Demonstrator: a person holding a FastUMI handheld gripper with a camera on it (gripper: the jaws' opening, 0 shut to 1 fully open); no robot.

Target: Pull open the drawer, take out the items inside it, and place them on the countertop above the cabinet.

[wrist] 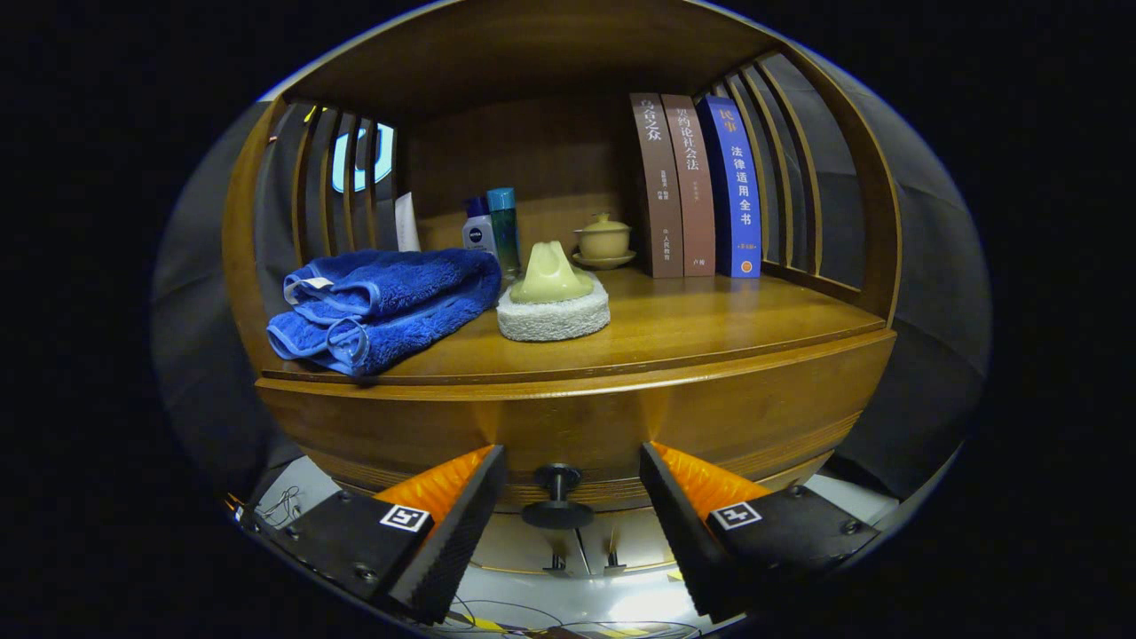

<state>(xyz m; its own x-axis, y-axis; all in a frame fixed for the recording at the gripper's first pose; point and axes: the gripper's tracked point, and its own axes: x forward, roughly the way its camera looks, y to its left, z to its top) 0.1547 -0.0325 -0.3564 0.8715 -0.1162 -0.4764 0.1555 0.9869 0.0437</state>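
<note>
The wooden cabinet's drawer front faces me, pushed in flush under the countertop. Its dark round knob stands between my two fingers, with a gap on each side. My gripper is open and touches nothing. On the countertop lie a folded blue towel at the left and a white round sponge with a pale green handle beside it.
At the back of the shelf stand two bottles, a lidded cup on a saucer and three upright books. Slatted wooden sides close the shelf left and right. Two smaller knobs show on the doors below.
</note>
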